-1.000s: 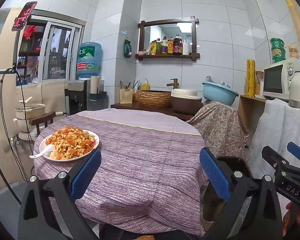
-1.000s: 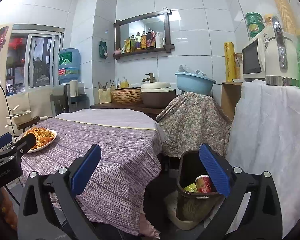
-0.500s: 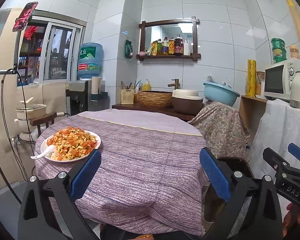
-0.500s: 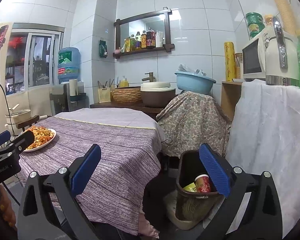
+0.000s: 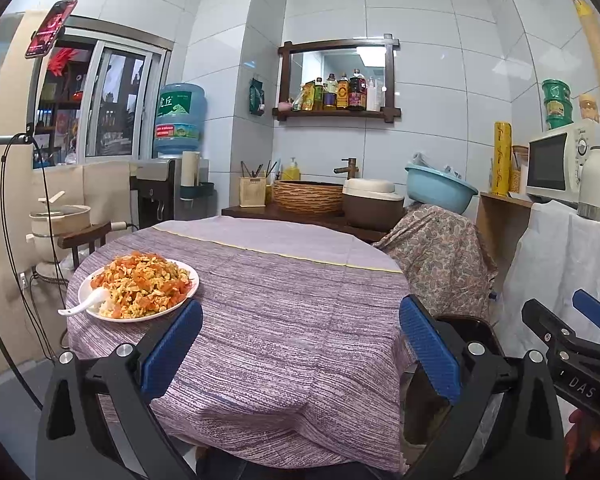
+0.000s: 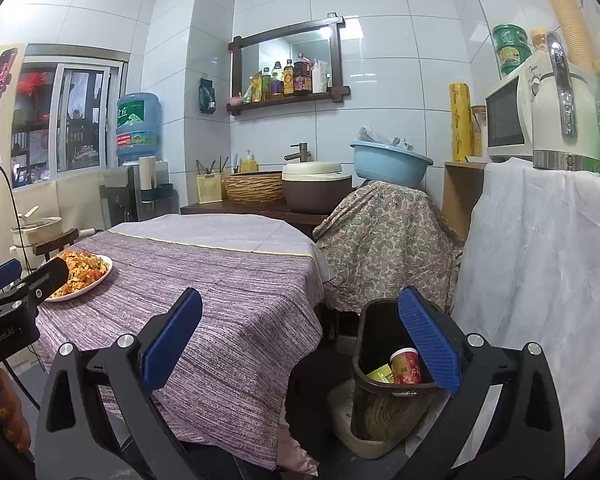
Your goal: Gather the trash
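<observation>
A dark trash bin (image 6: 374, 332) stands on the floor to the right of the round table (image 6: 228, 280). Inside it lie a red can (image 6: 406, 366) and a yellow-green wrapper (image 6: 380, 373). My right gripper (image 6: 300, 344) is open and empty, held in front of the table edge and the bin. My left gripper (image 5: 300, 352) is open and empty, held above the table's near edge. The bin's rim (image 5: 472, 326) shows in the left wrist view behind the right finger. I see no loose trash on the purple cloth (image 5: 284, 312).
A white plate of tomato and egg (image 5: 140, 290) with a spoon sits at the table's left. A paisley-covered chair (image 6: 384, 240) stands behind the bin. A white-draped cabinet (image 6: 540, 280) with microwave and kettle is at the right. A counter with basket and cooker lies behind.
Both grippers have drifted slightly; the views shifted a little, and the plate sits a bit further right in the left wrist view. Both grippers stay open and empty.
</observation>
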### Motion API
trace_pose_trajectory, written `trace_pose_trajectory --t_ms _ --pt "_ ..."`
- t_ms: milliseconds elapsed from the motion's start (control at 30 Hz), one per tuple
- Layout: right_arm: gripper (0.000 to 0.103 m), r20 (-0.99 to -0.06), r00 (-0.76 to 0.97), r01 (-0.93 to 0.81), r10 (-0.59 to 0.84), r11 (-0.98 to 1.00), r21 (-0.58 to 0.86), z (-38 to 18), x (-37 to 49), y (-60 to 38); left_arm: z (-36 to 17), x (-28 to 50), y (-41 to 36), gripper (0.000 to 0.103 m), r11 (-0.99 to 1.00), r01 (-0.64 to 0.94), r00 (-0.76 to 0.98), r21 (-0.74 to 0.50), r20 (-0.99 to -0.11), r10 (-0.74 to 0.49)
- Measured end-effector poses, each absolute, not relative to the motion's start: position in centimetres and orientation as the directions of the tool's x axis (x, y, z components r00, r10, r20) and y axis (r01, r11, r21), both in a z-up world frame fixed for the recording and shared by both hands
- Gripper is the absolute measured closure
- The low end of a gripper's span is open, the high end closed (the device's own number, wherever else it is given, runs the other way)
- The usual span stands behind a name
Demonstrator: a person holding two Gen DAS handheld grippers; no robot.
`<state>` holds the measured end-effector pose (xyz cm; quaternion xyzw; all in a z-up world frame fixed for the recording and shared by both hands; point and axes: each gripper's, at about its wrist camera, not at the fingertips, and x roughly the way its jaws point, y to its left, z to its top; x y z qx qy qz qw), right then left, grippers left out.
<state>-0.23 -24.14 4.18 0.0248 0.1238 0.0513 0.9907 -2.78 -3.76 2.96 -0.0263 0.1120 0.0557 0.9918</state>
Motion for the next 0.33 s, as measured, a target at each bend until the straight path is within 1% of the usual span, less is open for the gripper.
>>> trace_pose_trajectory --t_ms 333 --pt "0.006 -0.248 0.963 -0.095 0.106 0.994 0.057 4.17 0.0 -24.1 2.64 -2.35 -3.86 0.005 0.992 -0.115 0.963 -0.044 -0.252 0.1"
